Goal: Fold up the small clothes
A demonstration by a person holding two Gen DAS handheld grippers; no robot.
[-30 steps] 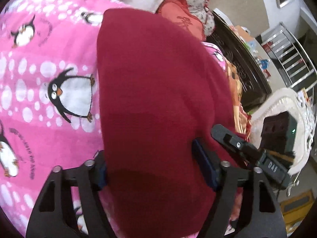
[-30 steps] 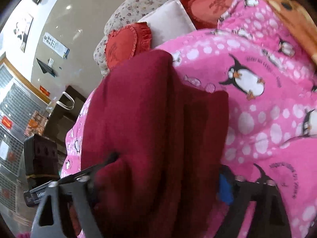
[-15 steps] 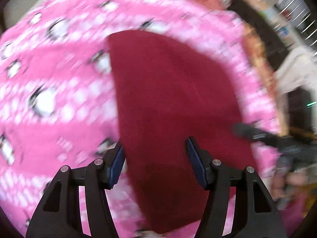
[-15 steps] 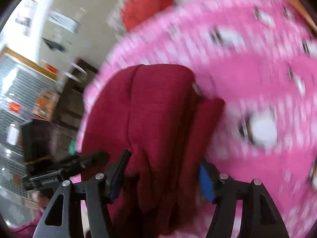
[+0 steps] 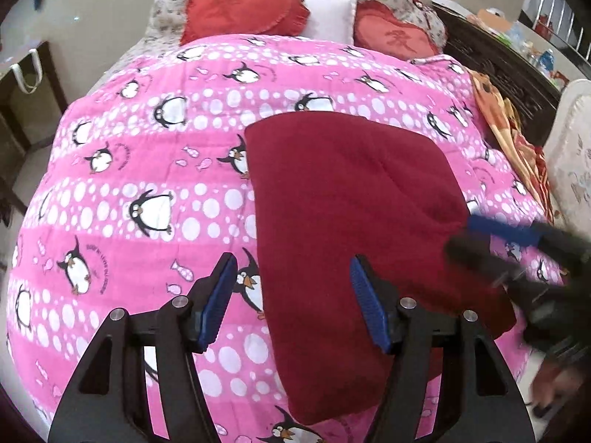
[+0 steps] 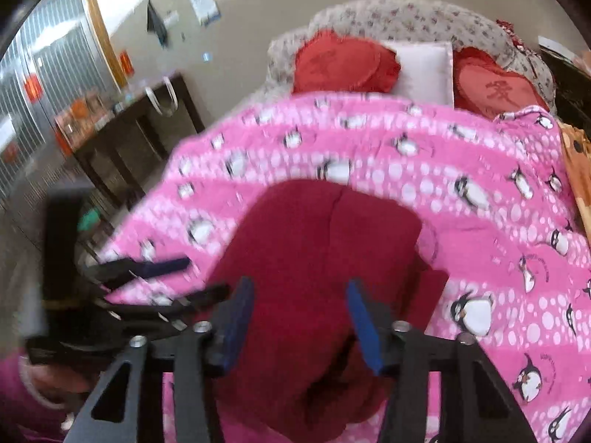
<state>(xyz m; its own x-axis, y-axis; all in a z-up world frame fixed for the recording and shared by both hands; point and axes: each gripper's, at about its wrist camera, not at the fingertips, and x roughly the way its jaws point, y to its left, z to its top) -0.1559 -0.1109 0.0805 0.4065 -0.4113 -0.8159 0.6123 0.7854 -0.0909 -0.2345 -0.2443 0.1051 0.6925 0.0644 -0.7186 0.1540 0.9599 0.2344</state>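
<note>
Garment (image 5: 351, 214) now released, no legible writing

Left wrist view: near, angled down from the foot edge of the bed (image 5: 155, 184) toward the headboard pillows. Right wrist view: likewise. Shared: red garment (image 5: 351, 199), pink quilt.

A bed covered by a pink penguin-print quilt (image 5: 155, 170) carries a folded dark red fleece garment (image 5: 343, 199) lying flat on it. Two red heart-shaped cushions (image 5: 243, 7) and a white pillow (image 5: 328, 14) sit at its head.
</note>
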